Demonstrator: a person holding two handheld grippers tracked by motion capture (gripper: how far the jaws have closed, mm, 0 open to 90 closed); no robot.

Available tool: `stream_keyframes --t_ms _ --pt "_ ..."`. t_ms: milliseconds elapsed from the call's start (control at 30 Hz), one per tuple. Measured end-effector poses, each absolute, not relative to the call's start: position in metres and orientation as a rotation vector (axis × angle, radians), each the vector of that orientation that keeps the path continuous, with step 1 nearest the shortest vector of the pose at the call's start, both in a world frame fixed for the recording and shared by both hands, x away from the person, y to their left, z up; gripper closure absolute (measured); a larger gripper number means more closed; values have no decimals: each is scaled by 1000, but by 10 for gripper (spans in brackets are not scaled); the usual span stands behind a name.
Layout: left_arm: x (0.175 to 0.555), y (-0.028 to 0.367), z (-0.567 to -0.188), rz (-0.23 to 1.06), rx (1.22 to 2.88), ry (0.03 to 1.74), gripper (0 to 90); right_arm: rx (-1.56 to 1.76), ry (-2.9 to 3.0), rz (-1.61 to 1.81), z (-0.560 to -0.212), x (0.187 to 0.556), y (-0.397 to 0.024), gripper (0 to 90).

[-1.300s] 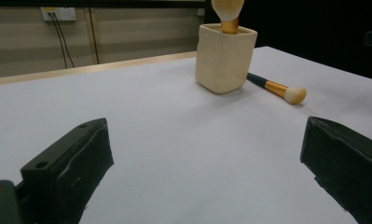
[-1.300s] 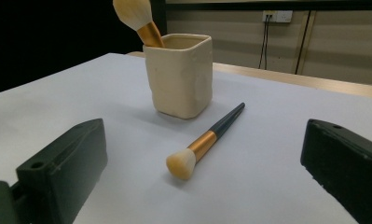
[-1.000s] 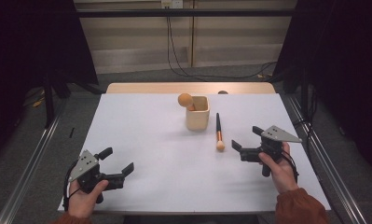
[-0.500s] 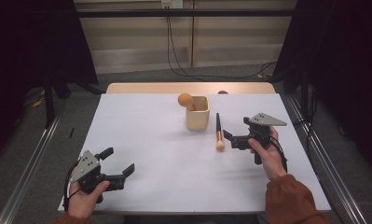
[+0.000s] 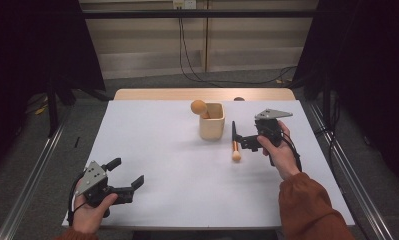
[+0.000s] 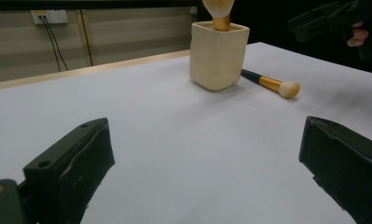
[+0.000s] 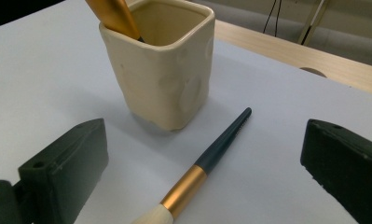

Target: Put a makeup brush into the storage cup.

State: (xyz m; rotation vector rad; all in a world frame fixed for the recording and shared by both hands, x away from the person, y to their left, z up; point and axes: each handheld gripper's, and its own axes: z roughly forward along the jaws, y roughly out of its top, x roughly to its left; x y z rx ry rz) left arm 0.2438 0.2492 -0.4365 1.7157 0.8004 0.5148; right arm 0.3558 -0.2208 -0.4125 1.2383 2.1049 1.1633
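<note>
Right claw (image 5: 243,142), jaws apart, hovers beside a makeup brush (image 5: 234,144) lying just right of the cream cup (image 5: 211,122); left claw (image 5: 124,176) gapes, well apart.

Makeup brush (image 5: 234,143) lies flat on the white desk (image 5: 152,145), just right of the cup (image 5: 211,121), not touching it. Dark teal-black handle, gold ferrule, cream bristle head. In the high view the handle tip points away from the person and the bristles toward them. In the right gripper view the brush (image 7: 207,164) runs diagonally, handle tip near the cup's (image 7: 161,70) base. Cup is cream, squarish, upright, dimpled walls. A second brush (image 5: 200,107) stands in it, gold ferrule, round peach head leaning out past the rim.
</note>
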Motion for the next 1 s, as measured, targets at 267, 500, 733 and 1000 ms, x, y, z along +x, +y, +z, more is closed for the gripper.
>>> stream_keyframes --t_ms 267,500,733,1000 --pt "244 250 -437 517 1719 800 26 1313 2211 1030 -414 374 -217 7" --pt "245 250 -437 523 1720 802 26 1339 2320 915 -415 386 -213 16" --pt "245 250 -437 523 1720 802 26 1371 2407 780 -417 399 -207 27" --pt "245 251 -437 528 1721 799 26 1421 2517 578 -424 413 -196 50"
